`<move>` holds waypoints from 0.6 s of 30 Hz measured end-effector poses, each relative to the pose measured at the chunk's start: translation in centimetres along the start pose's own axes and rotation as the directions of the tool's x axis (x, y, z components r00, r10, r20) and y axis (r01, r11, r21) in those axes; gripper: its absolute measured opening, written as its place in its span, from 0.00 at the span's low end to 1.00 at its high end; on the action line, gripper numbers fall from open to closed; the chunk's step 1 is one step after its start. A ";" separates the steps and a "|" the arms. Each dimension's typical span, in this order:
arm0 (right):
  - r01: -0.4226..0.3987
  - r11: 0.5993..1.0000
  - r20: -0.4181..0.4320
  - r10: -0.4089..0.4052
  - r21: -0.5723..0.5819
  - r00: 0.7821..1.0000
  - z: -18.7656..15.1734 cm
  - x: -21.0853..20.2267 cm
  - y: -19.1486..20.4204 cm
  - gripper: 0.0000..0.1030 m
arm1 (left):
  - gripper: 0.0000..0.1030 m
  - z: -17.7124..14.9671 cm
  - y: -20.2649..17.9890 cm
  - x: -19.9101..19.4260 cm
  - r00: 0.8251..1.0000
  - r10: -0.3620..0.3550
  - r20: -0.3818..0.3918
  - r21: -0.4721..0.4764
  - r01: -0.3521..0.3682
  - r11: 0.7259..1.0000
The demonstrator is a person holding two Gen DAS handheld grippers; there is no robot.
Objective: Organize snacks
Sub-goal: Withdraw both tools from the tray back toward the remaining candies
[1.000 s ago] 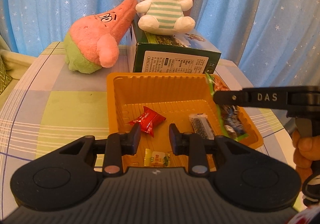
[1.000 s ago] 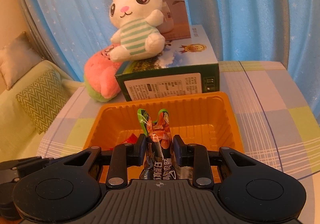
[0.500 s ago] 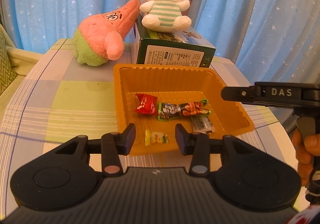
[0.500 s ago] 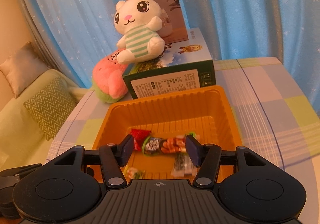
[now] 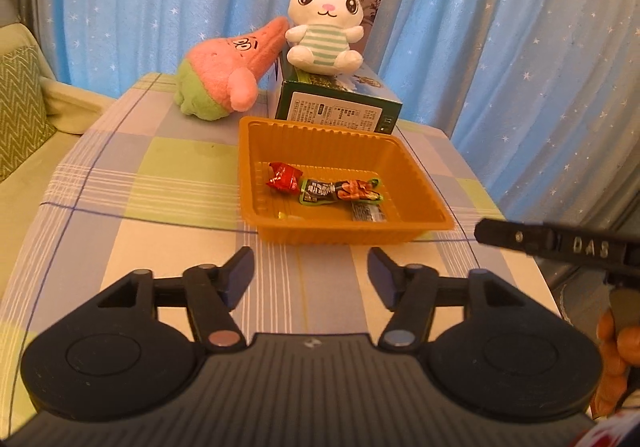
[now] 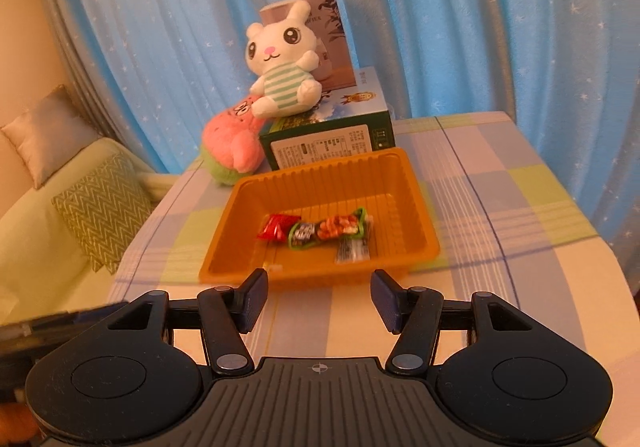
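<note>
An orange tray (image 5: 430,203) sits on a table covered in a pastel checked cloth (image 5: 168,163); every place here is given relative to that tray. Inside it lie four snacks: a red packet (image 5: 283,178) toward its left, a long green-edged sausage stick (image 5: 340,191) across the middle, touching the red packet, a small dark wrapper (image 5: 366,212) at the stick's right end, and a pale yellow candy (image 5: 290,215) against the near wall, mostly hidden by the rim. Behind the tray stands a green box (image 5: 340,113) with a white rabbit plush (image 5: 324,31) seated on top; behind and to the left lies a pink star plush (image 5: 228,75).

The left gripper (image 5: 310,277) hangs in front of the tray's near wall, jaws apart and empty; they have just been opening. The right gripper (image 6: 318,299) hangs likewise in front of the near wall, released, nothing between its fingers; its jaws too have just opened.

Risks, as a judgement: the tray looks light, so a gripper reaching back in could catch the near rim and slide or tip it; the two tools are close together at the tray's right and could knock each other; no snack shows outside the tray, so further reaching may only disturb a finished arrangement.

Compared with a second ago: the right gripper then clenched the sausage stick over the tray, and the stick now lies flat inside; both grippers stood over the tray and are now pulled back clear of it.
</note>
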State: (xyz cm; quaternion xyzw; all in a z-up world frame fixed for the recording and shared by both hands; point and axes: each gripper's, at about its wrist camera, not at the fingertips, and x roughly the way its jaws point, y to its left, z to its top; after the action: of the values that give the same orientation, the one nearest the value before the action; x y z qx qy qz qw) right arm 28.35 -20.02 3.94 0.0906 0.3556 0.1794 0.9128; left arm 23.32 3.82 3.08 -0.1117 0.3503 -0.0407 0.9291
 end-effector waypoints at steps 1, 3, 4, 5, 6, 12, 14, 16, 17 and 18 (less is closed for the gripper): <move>0.001 1.000 0.001 -0.001 0.000 1.000 -0.6 -0.8 0.2 0.56 | 0.60 -0.4 -0.2 -0.8 1.000 0.002 0.001 0.006 -0.002 1.000; 0.002 1.000 0.004 -0.002 0.006 1.000 -1.7 -2.4 0.5 0.56 | 0.65 -1.2 -0.6 -2.1 1.000 0.001 0.001 0.004 -0.001 1.000; 0.004 1.000 0.009 -0.004 0.009 1.000 -2.3 -3.2 0.5 0.56 | 0.67 -1.6 -0.7 -2.8 1.000 0.001 0.002 0.000 -0.001 1.000; 0.009 1.000 0.014 -0.009 0.015 1.000 -2.8 -4.0 0.5 0.56 | 0.70 -2.0 -0.8 -3.6 1.000 0.000 0.004 -0.001 0.000 1.000; 0.012 1.000 0.018 -0.013 0.024 1.000 -3.4 -4.8 0.5 0.56 | 0.74 -2.4 -0.9 -4.3 1.000 0.000 0.008 0.002 0.000 1.000; 0.032 0.998 0.030 -0.034 0.050 0.999 -7.0 -8.9 1.0 0.64 | 0.79 -5.2 -1.1 -7.9 1.000 0.022 0.012 -0.005 -0.022 1.000; 0.042 0.998 0.029 -0.043 0.048 0.999 -8.1 -9.9 1.2 0.66 | 0.80 -6.2 -1.1 -9.0 0.999 0.034 0.008 -0.004 -0.034 0.999; 0.044 0.998 0.021 -0.045 0.041 0.999 -9.2 -10.7 1.4 0.67 | 0.81 -7.1 -1.1 -9.9 0.999 0.037 0.003 -0.008 -0.037 0.999; 0.048 0.998 0.020 -0.049 0.039 0.999 -9.7 -11.1 1.5 0.67 | 0.81 -7.5 -1.0 -10.4 0.999 0.040 0.002 -0.011 -0.040 0.999; 0.053 0.998 0.020 -0.054 0.036 0.998 -10.2 -11.5 1.5 0.68 | 0.82 -8.0 -1.0 -10.8 0.999 0.044 0.003 -0.012 -0.044 0.999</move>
State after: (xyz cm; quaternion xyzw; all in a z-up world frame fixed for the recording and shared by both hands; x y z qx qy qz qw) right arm 13.18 -22.71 4.01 0.0991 0.3515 0.1477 0.9191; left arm 9.90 3.10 4.44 -0.1096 0.3513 -0.0178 0.9296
